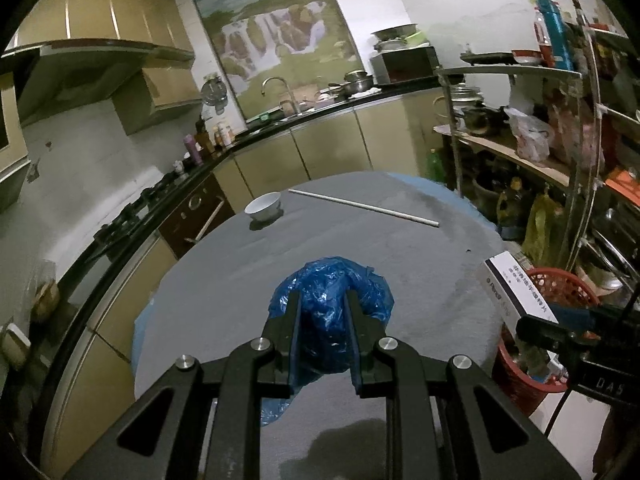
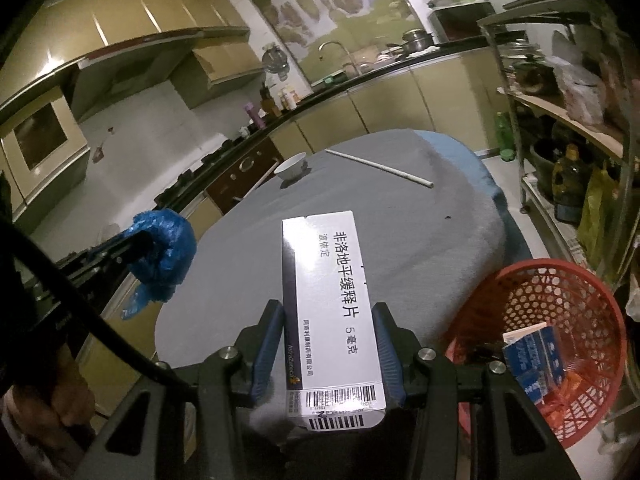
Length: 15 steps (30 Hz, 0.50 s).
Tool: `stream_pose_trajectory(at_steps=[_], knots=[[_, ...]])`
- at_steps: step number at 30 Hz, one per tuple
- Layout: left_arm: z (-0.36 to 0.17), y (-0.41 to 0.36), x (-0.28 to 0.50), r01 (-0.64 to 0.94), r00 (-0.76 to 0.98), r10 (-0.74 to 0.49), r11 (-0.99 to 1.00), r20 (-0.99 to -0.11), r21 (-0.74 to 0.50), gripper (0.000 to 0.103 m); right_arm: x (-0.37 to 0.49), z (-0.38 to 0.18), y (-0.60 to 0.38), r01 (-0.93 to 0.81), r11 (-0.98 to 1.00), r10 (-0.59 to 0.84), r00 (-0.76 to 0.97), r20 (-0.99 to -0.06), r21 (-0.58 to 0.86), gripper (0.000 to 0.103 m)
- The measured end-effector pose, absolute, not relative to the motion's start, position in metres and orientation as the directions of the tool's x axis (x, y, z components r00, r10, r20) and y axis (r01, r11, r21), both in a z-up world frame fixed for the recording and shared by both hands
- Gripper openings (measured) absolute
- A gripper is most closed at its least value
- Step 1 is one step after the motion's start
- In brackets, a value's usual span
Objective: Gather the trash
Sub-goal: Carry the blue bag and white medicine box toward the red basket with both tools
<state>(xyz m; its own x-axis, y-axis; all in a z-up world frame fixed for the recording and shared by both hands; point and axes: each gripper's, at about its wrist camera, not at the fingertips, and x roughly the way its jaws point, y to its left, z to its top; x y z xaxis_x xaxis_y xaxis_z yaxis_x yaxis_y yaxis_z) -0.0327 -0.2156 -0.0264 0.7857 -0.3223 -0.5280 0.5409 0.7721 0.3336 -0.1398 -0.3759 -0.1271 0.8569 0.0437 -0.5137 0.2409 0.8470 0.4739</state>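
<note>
Grey tabletop [image 2: 400, 240] lies open ahead of you; your right gripper [image 2: 328, 340] clamps the medicine box [image 2: 328, 300] lengthwise forward, your left gripper [image 1: 322, 312] pinches the blue bag [image 1: 332, 296].

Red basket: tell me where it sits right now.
The red basket sits at lower right in the right wrist view, beside the grey table, with blue cartons inside it.
</note>
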Motion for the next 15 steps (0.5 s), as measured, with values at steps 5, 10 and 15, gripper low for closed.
stream_pose_trajectory(at_steps=[5, 10, 15], knots=[[-0.027, -0.226, -0.039, 0.556, 0.78, -0.333, 0.757, -0.529, 0.343, 0.021, -0.15, -0.128, -0.385, 0.258, 0.836, 0.031, 0.86, -0.509, 0.485, 0.049], [-0.028, -0.236, -0.045, 0.57, 0.775, -0.342, 0.743, -0.531, 0.352, 0.021, -0.159, -0.129, -0.391, 0.269, 0.827, 0.019, 0.864, -0.504, 0.493, 0.049], [-0.033, -0.243, -0.048, 0.584, 0.765, -0.346, 0.728, -0.543, 0.358, 0.021, -0.165, -0.129, -0.396, 0.28, 0.82, 0.009, 0.865, -0.501, 0.498, 0.049]])
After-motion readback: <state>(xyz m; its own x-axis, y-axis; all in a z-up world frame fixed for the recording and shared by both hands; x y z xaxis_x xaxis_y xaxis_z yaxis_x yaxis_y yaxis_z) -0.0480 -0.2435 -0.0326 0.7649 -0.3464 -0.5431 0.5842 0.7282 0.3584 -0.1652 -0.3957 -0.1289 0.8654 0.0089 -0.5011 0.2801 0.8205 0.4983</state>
